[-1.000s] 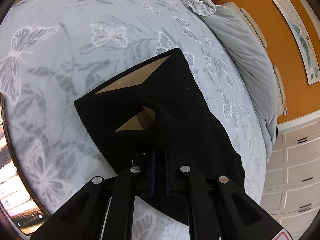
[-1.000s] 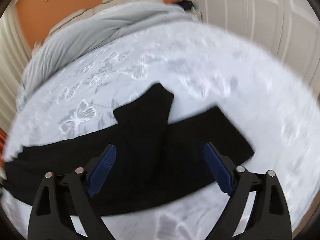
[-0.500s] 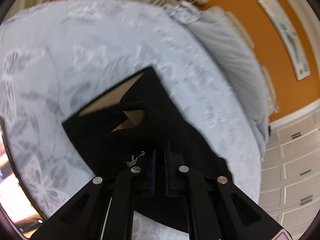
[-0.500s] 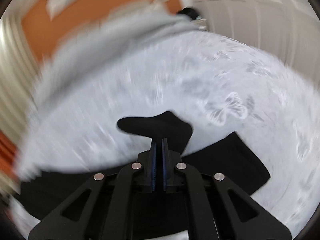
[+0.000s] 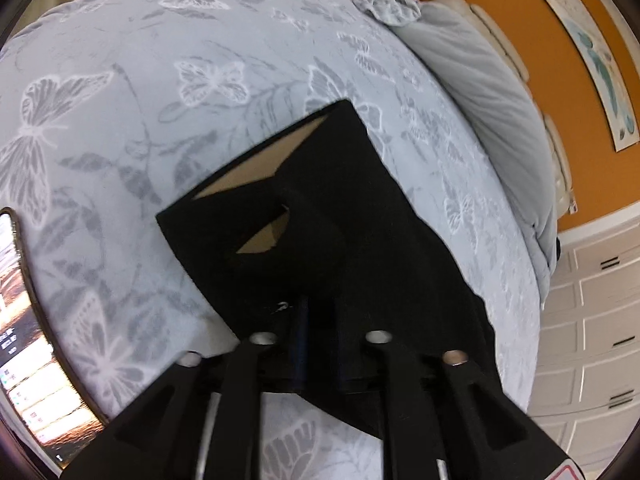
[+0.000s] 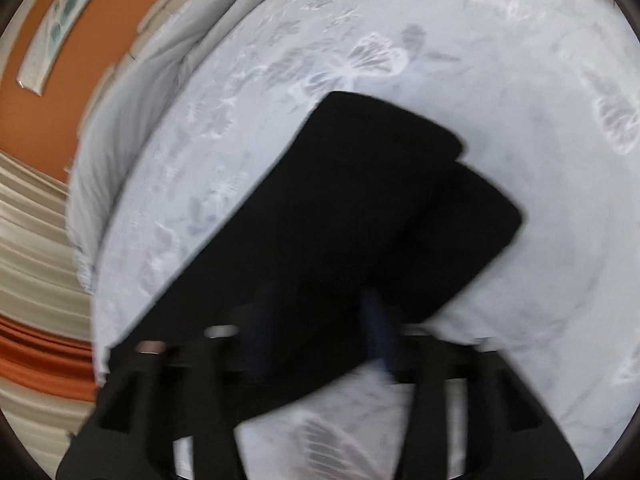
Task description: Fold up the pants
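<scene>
Black pants [image 5: 320,240] lie on the bed, waistband end away from me with tan lining showing at the waist. My left gripper [image 5: 320,320] sits low over the cloth with its jaws a small gap apart, cloth between them. In the blurred right wrist view the pant legs [image 6: 360,208] lie one over the other, ends stacked. My right gripper [image 6: 316,320] is over the legs with its jaws apart, cloth lying between them.
The bed has a pale blue butterfly-print cover [image 5: 160,80]. A grey duvet [image 5: 480,72] is bunched along the headboard side by the orange wall. White drawers [image 5: 592,320] stand at the right. A screen [image 5: 20,340] shows at the left edge.
The left gripper's jaws have parted slightly on the waist end. The right gripper, shut half a second ago, has opened and one pant leg now lies over the other.
</scene>
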Demonstrator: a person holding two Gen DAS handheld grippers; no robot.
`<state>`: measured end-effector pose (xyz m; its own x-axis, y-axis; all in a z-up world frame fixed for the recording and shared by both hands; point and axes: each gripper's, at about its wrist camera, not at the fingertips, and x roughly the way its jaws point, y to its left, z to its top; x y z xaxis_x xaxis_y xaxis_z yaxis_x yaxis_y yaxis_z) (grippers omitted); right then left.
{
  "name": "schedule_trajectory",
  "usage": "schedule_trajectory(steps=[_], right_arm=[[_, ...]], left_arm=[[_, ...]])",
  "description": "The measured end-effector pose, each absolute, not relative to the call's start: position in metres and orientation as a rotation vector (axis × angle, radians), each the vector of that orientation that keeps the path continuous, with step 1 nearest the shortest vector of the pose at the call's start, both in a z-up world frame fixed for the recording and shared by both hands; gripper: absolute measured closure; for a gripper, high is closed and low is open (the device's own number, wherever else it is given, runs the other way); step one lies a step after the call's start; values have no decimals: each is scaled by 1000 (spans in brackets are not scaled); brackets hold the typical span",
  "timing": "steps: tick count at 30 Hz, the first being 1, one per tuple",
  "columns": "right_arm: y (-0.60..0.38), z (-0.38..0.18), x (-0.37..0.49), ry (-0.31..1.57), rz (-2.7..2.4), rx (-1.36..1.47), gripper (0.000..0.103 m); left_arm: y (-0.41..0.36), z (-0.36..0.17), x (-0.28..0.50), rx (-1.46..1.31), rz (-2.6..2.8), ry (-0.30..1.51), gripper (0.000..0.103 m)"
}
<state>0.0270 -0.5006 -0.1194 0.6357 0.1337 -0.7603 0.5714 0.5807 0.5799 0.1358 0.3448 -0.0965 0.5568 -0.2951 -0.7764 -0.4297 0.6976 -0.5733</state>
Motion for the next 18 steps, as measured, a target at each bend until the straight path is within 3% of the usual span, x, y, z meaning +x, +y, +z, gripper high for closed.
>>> schedule_trajectory(steps=[2,4,6,7,8,9,10,12,15,18], right_arm=[[-498,-113,24,849,-325,943,27],[-496,-109,26,816,-336,932,25],[-496,-110,30,810,-354,896,28],[-495,-115,36,832,-357,869,37],[-495,-120,42,864,-371,834,64],[-495,-123,47,888,-409,794,91],[-497,-123,48,882,-413,791,98],[-500,-104,44,787,-365,850,99],[-495,-44,29,572,-294,806,100],[-492,-57,23,666,-361,721,100]], left_arm=[[346,-99,137,-868,77,997,54],[349,-101,137,-949,50,960,45],[351,-105,140,-1013,31,937,42],[353,-109,144,-1033,18,937,47],[353,-112,147,-1039,16,941,84],[354,-118,152,-1035,11,957,99],[354,-121,156,-1026,8,960,99],[355,-103,158,-994,27,904,100],[353,-32,147,-929,-112,681,99],[348,-21,137,-784,-36,699,99]])
